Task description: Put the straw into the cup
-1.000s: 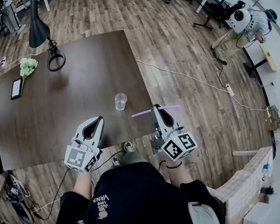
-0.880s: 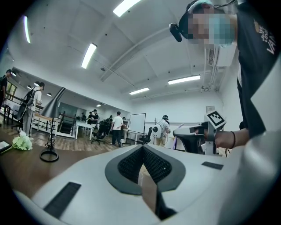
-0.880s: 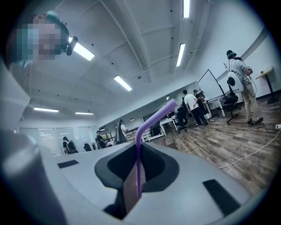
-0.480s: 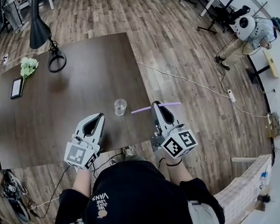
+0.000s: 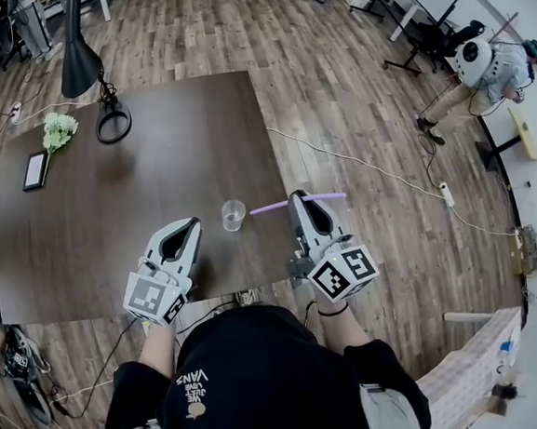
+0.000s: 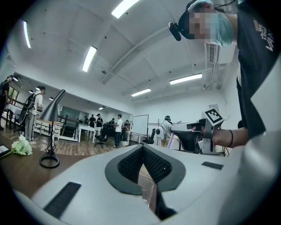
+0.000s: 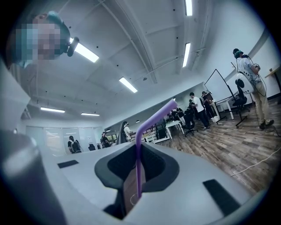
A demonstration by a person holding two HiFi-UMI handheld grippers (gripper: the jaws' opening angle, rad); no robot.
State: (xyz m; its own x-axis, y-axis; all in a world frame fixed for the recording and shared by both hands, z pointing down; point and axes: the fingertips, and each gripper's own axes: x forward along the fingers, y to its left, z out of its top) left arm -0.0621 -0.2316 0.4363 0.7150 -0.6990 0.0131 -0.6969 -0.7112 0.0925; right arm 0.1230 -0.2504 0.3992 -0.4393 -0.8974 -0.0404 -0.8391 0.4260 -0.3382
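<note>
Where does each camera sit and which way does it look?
Head view: on the person's head, looking down at table, cup, left tool, right tool; black shirt shows.
Left gripper view: on left tool, facing level toward the cup; person's arm shows.
Right gripper view: on right tool, along jaws shut on the straw; person's head shows.
Shared: cup, in head and left gripper views.

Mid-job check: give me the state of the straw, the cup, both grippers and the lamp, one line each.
straw: clamped crosswise in the right gripper, one end close beside the cup, not in it.
cup: upright on the table, empty, nothing touching it.
right gripper: shut on the straw.
left gripper: shut, holding nothing, apart from the cup.
lamp: upright at the table's far edge; whether lit cannot be told.
</note>
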